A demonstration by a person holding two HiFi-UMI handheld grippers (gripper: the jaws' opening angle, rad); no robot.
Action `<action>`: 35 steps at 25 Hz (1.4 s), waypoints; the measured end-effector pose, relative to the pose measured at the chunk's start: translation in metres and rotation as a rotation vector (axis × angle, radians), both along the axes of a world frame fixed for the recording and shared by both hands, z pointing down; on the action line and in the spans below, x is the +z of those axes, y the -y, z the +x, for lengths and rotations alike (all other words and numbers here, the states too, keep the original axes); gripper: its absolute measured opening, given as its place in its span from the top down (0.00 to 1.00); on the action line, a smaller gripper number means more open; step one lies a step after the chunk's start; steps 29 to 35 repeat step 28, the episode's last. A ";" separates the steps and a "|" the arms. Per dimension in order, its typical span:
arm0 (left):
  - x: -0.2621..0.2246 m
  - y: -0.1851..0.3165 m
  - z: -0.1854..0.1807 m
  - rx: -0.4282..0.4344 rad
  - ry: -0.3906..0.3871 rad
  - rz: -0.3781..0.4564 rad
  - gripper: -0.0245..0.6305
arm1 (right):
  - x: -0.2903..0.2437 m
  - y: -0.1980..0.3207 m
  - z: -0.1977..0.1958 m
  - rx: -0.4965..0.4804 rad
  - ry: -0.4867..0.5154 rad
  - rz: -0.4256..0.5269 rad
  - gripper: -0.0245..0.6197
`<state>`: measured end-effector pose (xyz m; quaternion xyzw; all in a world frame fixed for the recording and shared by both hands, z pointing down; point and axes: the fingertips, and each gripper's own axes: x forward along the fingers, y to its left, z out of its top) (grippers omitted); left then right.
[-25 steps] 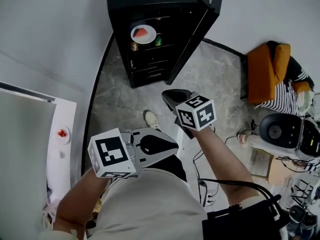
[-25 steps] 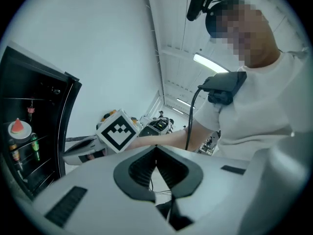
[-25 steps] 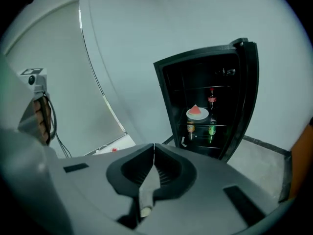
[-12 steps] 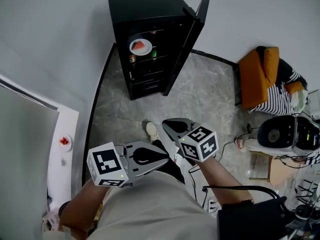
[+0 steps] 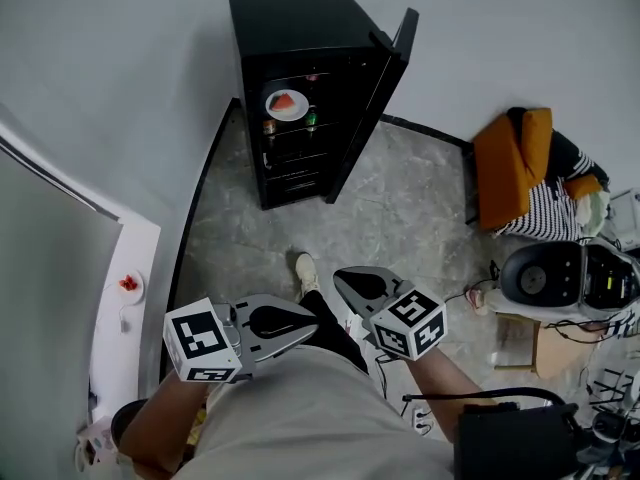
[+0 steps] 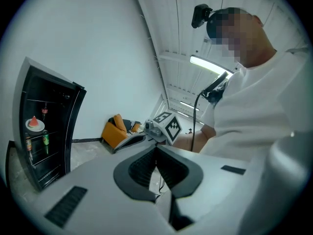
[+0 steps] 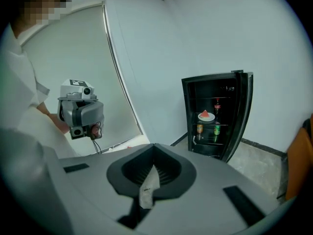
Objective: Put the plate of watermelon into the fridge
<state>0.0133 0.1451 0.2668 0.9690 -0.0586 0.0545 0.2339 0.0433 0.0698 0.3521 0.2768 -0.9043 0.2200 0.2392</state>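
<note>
The white plate with a watermelon slice [image 5: 286,104] sits on an upper shelf inside the black fridge [image 5: 300,28], whose door [image 5: 372,108] stands open to the right. The plate [image 7: 206,116] shows again in the right gripper view and, small, as the plate [image 6: 35,125] at the left of the left gripper view. Both grippers hang close to the person's body, well away from the fridge. My left gripper [image 5: 316,318] is shut and holds nothing. My right gripper [image 5: 342,277] is shut too, with nothing in it.
Bottles [image 5: 312,120] stand on the shelf under the plate. A white counter [image 5: 125,308] with a small dish of red pieces [image 5: 128,284] runs along the left. An orange seat [image 5: 512,168] with striped cloth, a round appliance [image 5: 545,273] and cables lie to the right. One shoe [image 5: 307,269] rests on the stone floor.
The person has backed away from the fridge, which now looks smaller and farther. Both grippers have dropped lower toward the body. The plate has stayed on its shelf.
</note>
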 end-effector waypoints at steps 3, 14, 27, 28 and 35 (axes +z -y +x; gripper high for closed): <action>0.003 -0.004 -0.008 -0.034 -0.002 -0.016 0.94 | -0.004 -0.012 -0.003 -0.017 -0.006 0.012 0.94; 0.015 -0.014 -0.029 -0.104 -0.001 -0.046 0.95 | -0.008 -0.033 -0.011 -0.030 -0.015 0.030 0.94; 0.025 0.016 -0.046 -0.152 0.023 -0.049 0.94 | 0.003 0.013 -0.028 -0.046 -0.017 0.018 0.94; 0.025 0.017 -0.047 -0.152 0.025 -0.048 0.94 | 0.004 0.016 -0.029 -0.047 -0.017 0.018 0.94; 0.025 0.017 -0.047 -0.152 0.025 -0.048 0.94 | 0.004 0.016 -0.029 -0.047 -0.017 0.018 0.94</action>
